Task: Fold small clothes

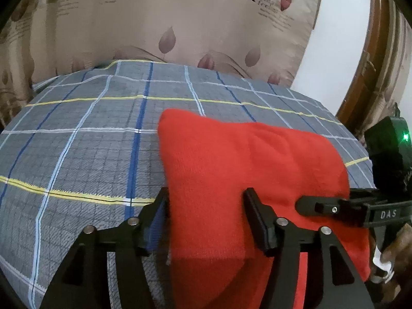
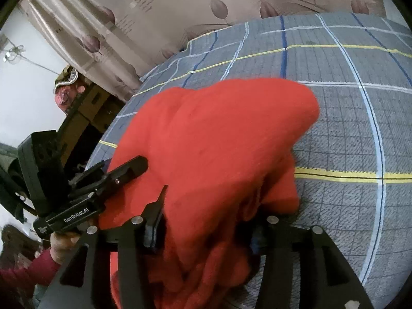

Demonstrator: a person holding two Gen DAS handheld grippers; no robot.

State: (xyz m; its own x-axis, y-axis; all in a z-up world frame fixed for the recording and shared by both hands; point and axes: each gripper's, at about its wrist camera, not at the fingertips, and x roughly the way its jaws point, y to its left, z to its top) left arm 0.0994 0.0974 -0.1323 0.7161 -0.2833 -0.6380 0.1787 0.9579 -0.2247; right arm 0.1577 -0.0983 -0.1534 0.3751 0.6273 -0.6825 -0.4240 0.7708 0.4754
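Observation:
A red fleece garment point(image 1: 231, 170) lies partly lifted over the plaid bed sheet point(image 1: 90, 141). My left gripper point(image 1: 206, 211) has its fingers on either side of the garment's near edge, with a wide span of cloth between them. My right gripper point(image 1: 322, 206) enters from the right and touches the same cloth. In the right wrist view the garment point(image 2: 219, 149) is bunched and draped over my right gripper point(image 2: 206, 221), whose fingers hold thick folds; the right fingertip is hidden by cloth. The left gripper point(image 2: 128, 170) shows at the left.
A beige leaf-print curtain point(image 1: 180, 25) hangs behind the bed. A wooden door frame point(image 1: 373, 51) stands at the right. Cardboard boxes point(image 2: 87, 113) and a white wall point(image 2: 25, 77) sit past the bed's left edge.

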